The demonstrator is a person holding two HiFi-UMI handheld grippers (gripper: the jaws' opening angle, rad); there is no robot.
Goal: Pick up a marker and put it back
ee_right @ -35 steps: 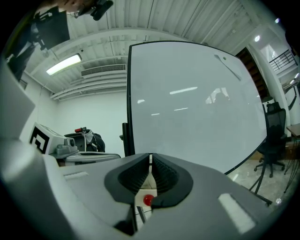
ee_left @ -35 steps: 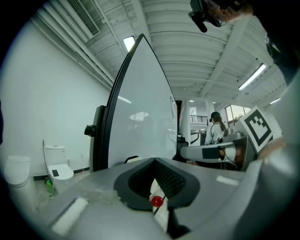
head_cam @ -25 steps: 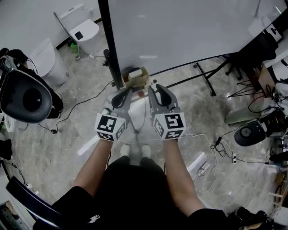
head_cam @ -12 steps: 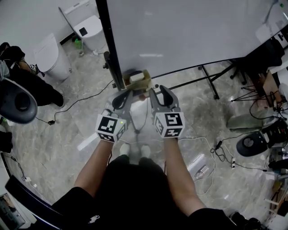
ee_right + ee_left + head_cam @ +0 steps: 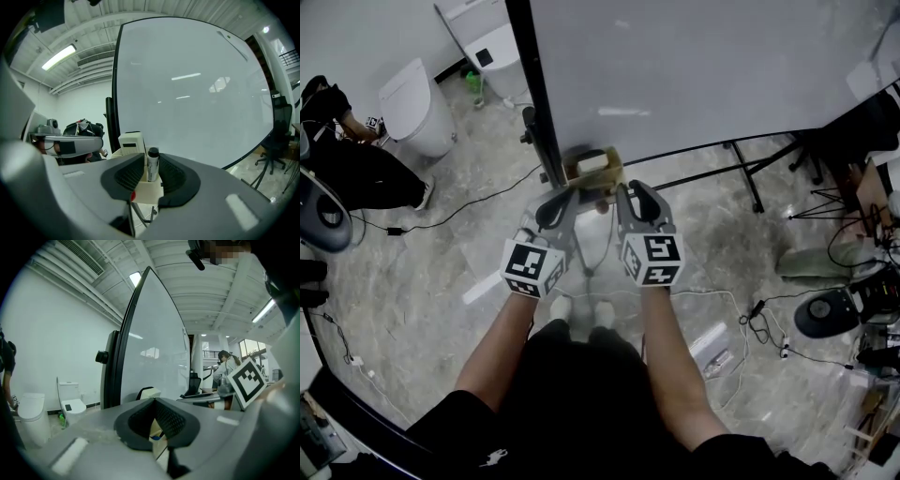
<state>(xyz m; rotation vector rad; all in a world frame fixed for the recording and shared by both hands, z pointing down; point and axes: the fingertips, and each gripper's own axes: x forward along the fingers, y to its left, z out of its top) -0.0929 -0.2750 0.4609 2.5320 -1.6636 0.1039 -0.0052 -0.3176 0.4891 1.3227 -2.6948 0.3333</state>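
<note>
A white marker with a black cap (image 5: 153, 164) stands upright in a cream holder (image 5: 147, 190) fixed at the lower edge of the whiteboard (image 5: 197, 93). My right gripper (image 5: 152, 161) is level at the holder with the marker between its pads; the jaws have just been closing, and a thin gap still shows at the left pad. In the head view the holder (image 5: 598, 169) sits just beyond both grippers' tips. My left gripper (image 5: 567, 190) hangs beside the right gripper (image 5: 622, 187), its tips together and empty. The left gripper (image 5: 153, 401) looks along the whiteboard's edge.
A white block-shaped eraser (image 5: 131, 143) stands behind the marker in the holder. The whiteboard's black frame post (image 5: 539, 122) and stand legs (image 5: 741, 169) are close ahead. Cables (image 5: 731, 309) trail over the floor. White toilets (image 5: 417, 112) stand at the left.
Both grippers have closed in on the holder, whose near edge now meets their tips. The right gripper has sunk a little.
</note>
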